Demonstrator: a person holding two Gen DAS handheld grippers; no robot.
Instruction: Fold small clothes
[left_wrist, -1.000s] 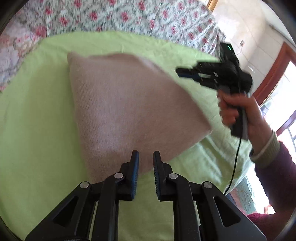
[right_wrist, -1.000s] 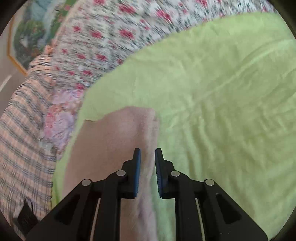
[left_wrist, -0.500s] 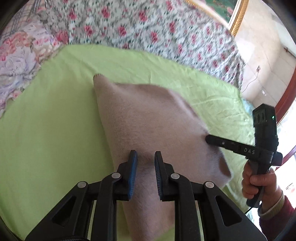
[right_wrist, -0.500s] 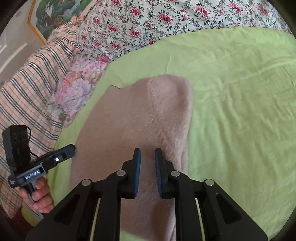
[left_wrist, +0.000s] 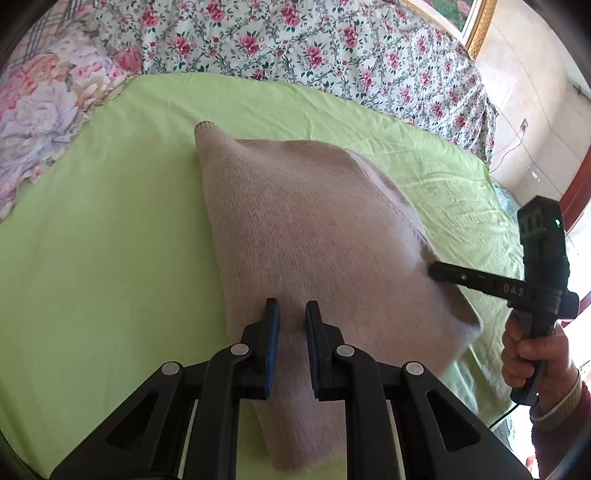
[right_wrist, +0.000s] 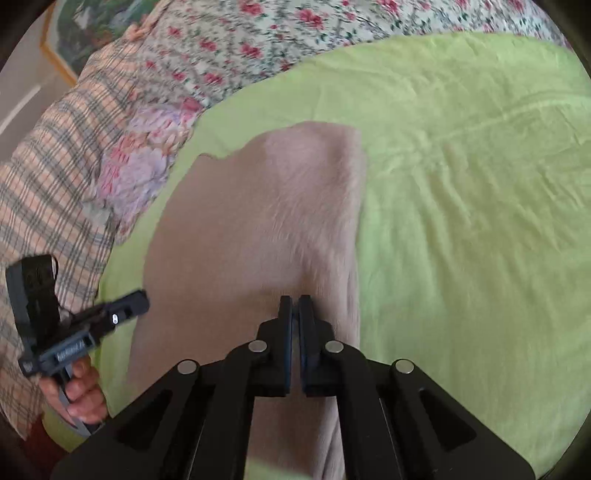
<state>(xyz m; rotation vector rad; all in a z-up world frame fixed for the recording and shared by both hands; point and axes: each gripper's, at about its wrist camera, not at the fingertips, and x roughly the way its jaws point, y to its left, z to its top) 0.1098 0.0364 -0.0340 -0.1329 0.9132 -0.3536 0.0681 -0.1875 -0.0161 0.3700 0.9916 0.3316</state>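
A pale pink knitted garment (left_wrist: 314, 236) lies folded on a lime green sheet (left_wrist: 92, 258). My left gripper (left_wrist: 291, 325) hovers over its near edge with a small gap between the pads and nothing held. My right gripper (right_wrist: 294, 314) has its pads together on the garment (right_wrist: 258, 229) near its right edge; whether cloth is pinched between them I cannot tell. In the left wrist view the right gripper's tip (left_wrist: 436, 271) touches the garment's right side. In the right wrist view the left gripper (right_wrist: 133, 302) sits at the garment's left edge.
A floral quilt (left_wrist: 295, 40) lies beyond the green sheet, with a purple flowered pillow (left_wrist: 33, 110) and a plaid cover (right_wrist: 40, 192) to the left. A framed picture (left_wrist: 472, 22), a tiled wall and a wooden door frame stand at the right.
The garment, held up a second ago, now lies flat on the sheet. My right gripper's pads have closed together on it. The left gripper has moved over its near edge.
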